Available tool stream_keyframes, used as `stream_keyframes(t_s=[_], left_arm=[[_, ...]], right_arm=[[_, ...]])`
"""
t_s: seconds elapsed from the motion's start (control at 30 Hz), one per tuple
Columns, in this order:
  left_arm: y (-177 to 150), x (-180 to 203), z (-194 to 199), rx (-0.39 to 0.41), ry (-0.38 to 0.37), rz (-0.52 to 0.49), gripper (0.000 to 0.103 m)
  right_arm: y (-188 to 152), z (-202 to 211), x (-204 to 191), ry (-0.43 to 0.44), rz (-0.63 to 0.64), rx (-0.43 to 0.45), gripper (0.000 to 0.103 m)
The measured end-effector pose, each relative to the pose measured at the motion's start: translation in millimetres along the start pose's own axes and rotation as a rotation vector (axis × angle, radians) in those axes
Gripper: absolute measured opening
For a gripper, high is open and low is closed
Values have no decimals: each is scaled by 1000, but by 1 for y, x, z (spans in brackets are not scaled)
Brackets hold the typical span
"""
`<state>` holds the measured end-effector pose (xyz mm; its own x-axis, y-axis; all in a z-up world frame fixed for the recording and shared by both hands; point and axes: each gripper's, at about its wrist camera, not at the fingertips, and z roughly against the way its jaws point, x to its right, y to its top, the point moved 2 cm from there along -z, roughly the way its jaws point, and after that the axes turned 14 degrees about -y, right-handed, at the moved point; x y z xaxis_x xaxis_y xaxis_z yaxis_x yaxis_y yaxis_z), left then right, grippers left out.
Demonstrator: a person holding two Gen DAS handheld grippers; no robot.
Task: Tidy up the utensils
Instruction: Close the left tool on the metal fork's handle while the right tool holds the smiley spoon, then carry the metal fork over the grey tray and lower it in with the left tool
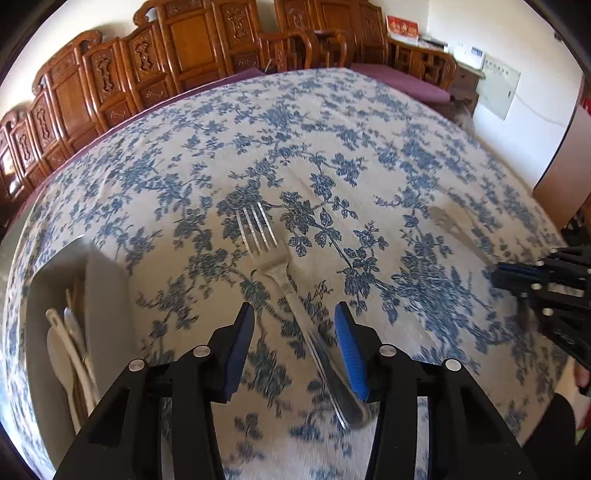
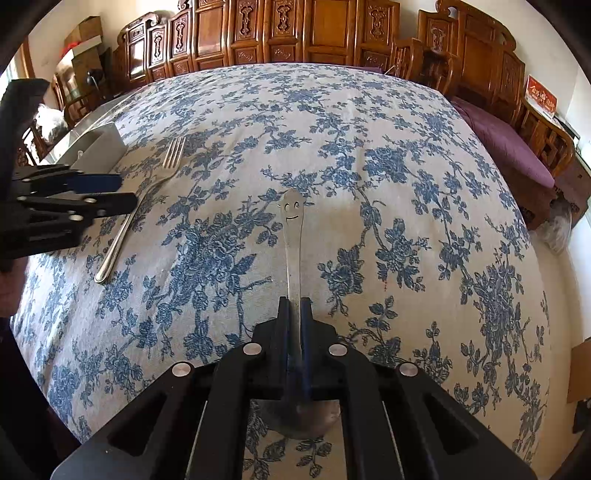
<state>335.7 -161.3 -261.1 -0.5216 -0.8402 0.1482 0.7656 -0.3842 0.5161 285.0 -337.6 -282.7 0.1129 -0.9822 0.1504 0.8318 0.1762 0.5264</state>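
A steel fork (image 1: 258,229) lies flat on the blue-flowered tablecloth (image 1: 332,129), tines pointing away. My left gripper (image 1: 294,308) straddles its handle with the jaws apart; the handle runs close to the blue pad of the right finger (image 1: 349,350) and the other finger stands clear of it. My right gripper (image 2: 295,301) is shut on the handle of a steel spoon (image 2: 293,221) with a smiley face cut into its far end; the bowl hangs under the gripper body. The right wrist view also has the fork (image 2: 147,192) and the left gripper (image 2: 127,192) at its left edge.
A grey utensil box (image 1: 107,280) stands at the left of the table with white utensils (image 1: 62,343) and chopsticks inside, and appears again as the box (image 2: 99,147). Carved wooden chairs (image 2: 288,33) and a purple-cushioned bench (image 2: 506,147) ring the far edge.
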Motion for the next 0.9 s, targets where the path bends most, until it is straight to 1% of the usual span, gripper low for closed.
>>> stream_keyframes(t_s=[0.03,0.13,0.2,0.27,0.3,0.37,0.43,0.6,0.9], left_arm=[[1,0,-5,-14,9,-1,37],[4,-3,-17,-39,27,14,34],[5,-6,-19,-29,15,41,32],[6,-10,-19,-24,-2,65,26],[6,-10,-19,-24,-9,71,15],[7,-9,-20,-29,-4,71,12],[6,-9,-19,-34,-4,74,6],[0,-3,-8,-27,4,49,6],[-1,6,37,34,20,23,6]], right_arm=[[0,-1,2,8,-9,-4,7],[-1,-2,4,16,-20,-8,7],[-1,-2,4,17,-16,-6,7],[-1,-2,3,16,-14,-5,7],[-1,-2,3,16,-15,-6,7],[-1,-1,3,16,-12,-6,7],[-1,-2,3,21,-11,-7,7],[2,3,-2,30,-6,4,7],[17,32,-16,67,8,68,7]])
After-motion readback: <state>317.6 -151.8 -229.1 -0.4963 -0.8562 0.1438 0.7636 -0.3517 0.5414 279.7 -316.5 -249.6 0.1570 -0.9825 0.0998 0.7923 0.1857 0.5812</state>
